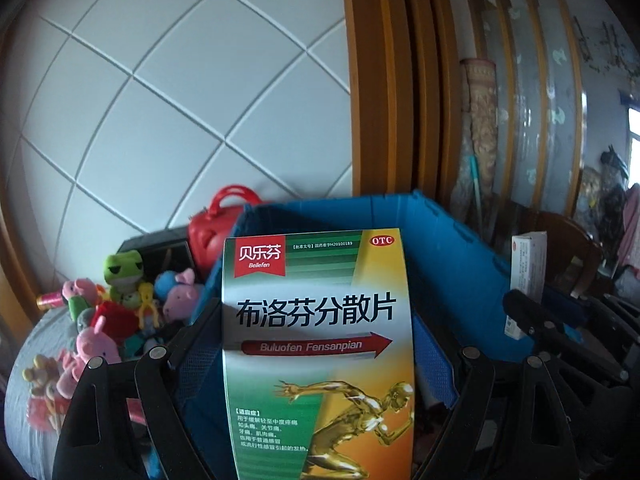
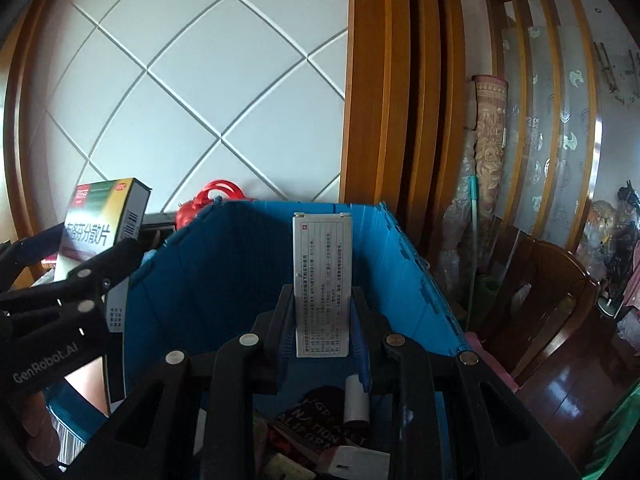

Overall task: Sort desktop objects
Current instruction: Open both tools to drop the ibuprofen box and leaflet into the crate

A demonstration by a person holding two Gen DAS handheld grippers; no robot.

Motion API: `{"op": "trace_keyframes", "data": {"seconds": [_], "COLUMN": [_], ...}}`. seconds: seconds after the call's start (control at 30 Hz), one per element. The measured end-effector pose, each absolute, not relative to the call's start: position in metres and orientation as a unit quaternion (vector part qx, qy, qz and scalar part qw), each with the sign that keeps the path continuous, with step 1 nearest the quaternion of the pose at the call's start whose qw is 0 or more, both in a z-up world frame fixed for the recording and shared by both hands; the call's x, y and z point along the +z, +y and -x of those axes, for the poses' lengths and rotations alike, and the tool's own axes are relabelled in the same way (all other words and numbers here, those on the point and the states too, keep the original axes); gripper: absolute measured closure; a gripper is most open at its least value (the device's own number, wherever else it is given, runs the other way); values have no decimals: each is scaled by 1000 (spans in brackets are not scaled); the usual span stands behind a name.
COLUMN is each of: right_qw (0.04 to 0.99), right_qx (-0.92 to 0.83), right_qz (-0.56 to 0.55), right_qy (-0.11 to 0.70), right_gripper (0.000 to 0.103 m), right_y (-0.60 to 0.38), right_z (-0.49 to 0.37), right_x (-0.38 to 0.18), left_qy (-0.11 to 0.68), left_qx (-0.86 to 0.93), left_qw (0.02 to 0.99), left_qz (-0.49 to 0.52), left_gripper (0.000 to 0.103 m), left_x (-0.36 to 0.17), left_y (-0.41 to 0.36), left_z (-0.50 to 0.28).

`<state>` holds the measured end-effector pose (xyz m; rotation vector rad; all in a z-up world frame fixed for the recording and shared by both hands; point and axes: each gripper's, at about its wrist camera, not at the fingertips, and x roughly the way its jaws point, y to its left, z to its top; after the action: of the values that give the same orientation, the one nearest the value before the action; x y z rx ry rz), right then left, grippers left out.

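Note:
My left gripper (image 1: 316,340) is shut on a large green and orange medicine box (image 1: 320,288), held upright across its width in front of the blue crate (image 1: 440,248). My right gripper (image 2: 322,300) is shut on a narrow white medicine box (image 2: 322,264), its blue pads (image 2: 286,340) pressing both sides, above the open blue crate (image 2: 224,264). In the right wrist view the left gripper (image 2: 100,264) with the green box (image 2: 104,216) sits at the left, beside the crate. The white box (image 1: 528,264) shows at the right of the left wrist view.
Inside the crate lie a dark printed packet (image 2: 316,428) and a white roll (image 2: 356,400). Plush toys (image 1: 120,300) and a red bag (image 1: 212,228) sit left of the crate. A wooden chair (image 2: 560,300) and a rolled carpet (image 2: 490,140) stand to the right.

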<state>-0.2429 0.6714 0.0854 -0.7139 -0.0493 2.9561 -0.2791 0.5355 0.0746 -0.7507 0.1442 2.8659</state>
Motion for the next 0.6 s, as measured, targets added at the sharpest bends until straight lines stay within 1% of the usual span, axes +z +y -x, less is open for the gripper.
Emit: {"op": "trace_keyframes", "data": {"seconds": [0.13, 0.23, 0.43, 0.6], "right_qw": [40, 31, 20, 22], "right_qx": [960, 954, 952, 949], "right_qz": [276, 299, 305, 315], "right_qy": [-16, -14, -13, -12], "right_gripper": [77, 77, 77, 77], "right_y": [695, 705, 707, 704], "right_z": [264, 274, 278, 281], "right_x": [59, 44, 41, 40], "left_qy": [60, 58, 61, 68], "left_qx": [940, 936, 920, 924], "left_qw": [75, 76, 86, 79], "left_qz": [327, 340, 377, 369], "left_gripper": [15, 16, 15, 15], "left_x": [42, 40, 28, 26], "left_y": [552, 554, 558, 562], "left_z": [303, 306, 312, 309]}}
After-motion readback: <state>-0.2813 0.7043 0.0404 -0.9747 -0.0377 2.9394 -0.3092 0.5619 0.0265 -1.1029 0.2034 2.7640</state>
